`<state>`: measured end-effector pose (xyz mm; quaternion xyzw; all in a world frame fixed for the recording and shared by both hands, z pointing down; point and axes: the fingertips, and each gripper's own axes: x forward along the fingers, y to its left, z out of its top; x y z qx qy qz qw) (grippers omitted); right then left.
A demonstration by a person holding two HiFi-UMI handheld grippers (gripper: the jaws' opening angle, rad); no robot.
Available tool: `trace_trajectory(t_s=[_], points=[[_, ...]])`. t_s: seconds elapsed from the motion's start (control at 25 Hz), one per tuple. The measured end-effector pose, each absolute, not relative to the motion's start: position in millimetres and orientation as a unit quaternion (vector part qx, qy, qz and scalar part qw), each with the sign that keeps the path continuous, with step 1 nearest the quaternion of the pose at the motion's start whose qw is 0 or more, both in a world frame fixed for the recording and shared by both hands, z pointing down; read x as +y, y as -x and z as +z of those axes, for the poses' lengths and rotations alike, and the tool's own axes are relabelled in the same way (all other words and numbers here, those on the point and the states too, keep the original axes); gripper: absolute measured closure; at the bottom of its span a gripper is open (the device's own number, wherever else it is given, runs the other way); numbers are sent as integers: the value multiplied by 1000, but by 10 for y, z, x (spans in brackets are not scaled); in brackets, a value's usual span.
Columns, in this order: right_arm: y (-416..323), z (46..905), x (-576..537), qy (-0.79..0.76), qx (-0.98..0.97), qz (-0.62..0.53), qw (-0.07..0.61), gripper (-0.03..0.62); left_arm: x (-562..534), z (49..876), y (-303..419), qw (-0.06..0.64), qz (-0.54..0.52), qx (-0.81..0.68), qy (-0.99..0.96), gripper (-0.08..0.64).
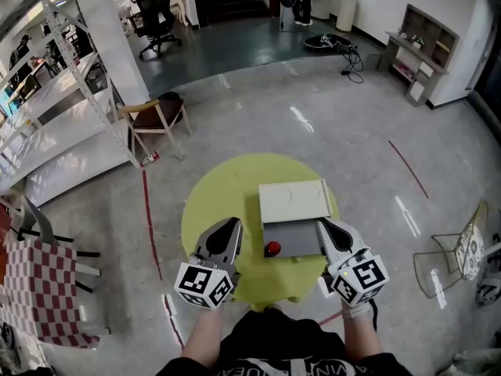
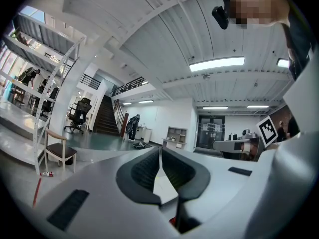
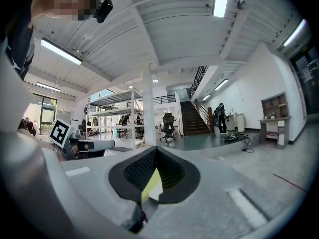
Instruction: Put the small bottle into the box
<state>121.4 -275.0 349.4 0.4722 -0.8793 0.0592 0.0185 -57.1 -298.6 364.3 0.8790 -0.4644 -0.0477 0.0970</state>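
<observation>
Bottle [image 1: 272, 249] lies in the open box [image 1: 301, 238] on the table [image 1: 211, 202]; left tongs [image 1: 232, 224] and right tongs [image 1: 323, 225] flank it, clenched empty.

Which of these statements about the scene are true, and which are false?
1. The box has its lid open. True.
2. The right gripper holds the small bottle. False: its jaws are shut on nothing, and the small bottle sits at the box's near left corner.
3. The box rests on a round yellow table. True.
4. The left gripper has its jaws wide apart. False: its jaws are together, with nothing between them.
</observation>
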Motion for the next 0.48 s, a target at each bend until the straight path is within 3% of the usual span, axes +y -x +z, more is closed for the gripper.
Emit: trace_trajectory(t_s=[0.48], points=[[-1215, 3576, -2671, -470, -880, 69, 22, 586, -2894, 3706, 576, 105, -45, -468, -876, 537]])
